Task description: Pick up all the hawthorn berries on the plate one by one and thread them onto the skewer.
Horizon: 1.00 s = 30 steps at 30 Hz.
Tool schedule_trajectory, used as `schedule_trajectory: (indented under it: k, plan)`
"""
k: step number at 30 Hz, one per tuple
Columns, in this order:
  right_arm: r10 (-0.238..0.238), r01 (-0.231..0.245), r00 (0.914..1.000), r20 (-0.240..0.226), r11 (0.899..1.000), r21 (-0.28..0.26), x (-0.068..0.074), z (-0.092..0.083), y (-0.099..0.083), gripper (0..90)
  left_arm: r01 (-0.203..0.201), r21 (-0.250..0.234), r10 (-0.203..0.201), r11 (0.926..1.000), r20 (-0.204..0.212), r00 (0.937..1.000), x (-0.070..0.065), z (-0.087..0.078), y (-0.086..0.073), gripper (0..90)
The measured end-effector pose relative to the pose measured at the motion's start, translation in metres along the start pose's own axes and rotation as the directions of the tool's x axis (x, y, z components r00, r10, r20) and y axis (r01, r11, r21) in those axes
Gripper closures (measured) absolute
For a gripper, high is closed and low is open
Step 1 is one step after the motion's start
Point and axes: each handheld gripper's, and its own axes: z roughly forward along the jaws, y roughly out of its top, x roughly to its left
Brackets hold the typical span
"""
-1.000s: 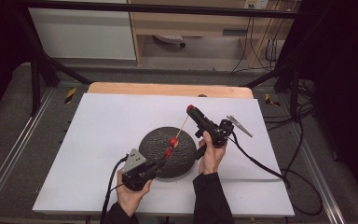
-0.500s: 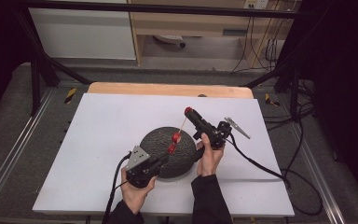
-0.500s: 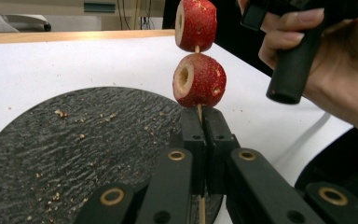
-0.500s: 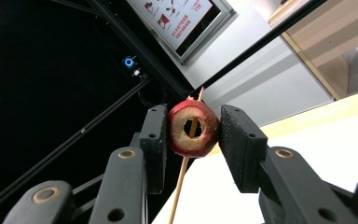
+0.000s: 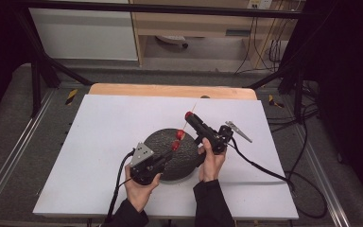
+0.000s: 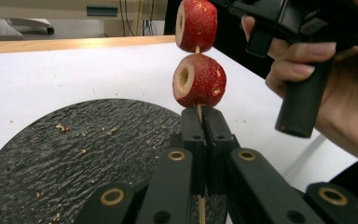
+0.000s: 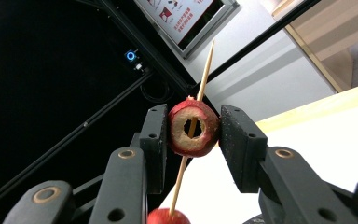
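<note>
Jaws of my left hand-held gripper were clamped shut on the skewer above the dark round board, near the worktop's front edge; farther along it, my right hand-held gripper pinched a red fruit ring.
</note>
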Motion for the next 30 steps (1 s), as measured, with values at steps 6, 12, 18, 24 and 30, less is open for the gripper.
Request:
schedule_trajectory:
  k: [6,12,18,24,30]
  plan:
    - [-0.011,0.011,0.9999,-0.004,1.0,0.013,0.0014,-0.002,-0.0034,63.6,0.007,-0.003,-0.007,1.0,0.003,1.0,0.0001,0.0031,0.0034,88.4]
    - [-0.018,0.018,0.9998,-0.005,1.0,0.02,0.002,-0.0032,-0.0048,63.6,0.006,-0.004,-0.006,1.0,0.0,1.0,0.0002,0.0054,0.0059,88.4]
    - [-0.023,0.023,0.9997,-0.006,0.999,0.028,0.0024,-0.004,-0.007,63.6,0.004,-0.002,-0.004,1.0,-0.001,1.0,0.0009,0.0068,0.0073,88.4]
    - [-0.032,0.032,0.9995,-0.003,0.998,0.045,0.0021,-0.0042,-0.0064,63.3,0.004,-0.002,-0.004,1.0,0.003,1.0,0.0021,0.0069,0.007,88.4]
    - [-0.067,0.066,0.9977,0.013,0.995,0.078,0.0026,-0.0066,-0.0016,56.6,0.007,0.002,-0.007,1.0,0.006,1.0,0.0052,0.0046,0.0051,88.4]
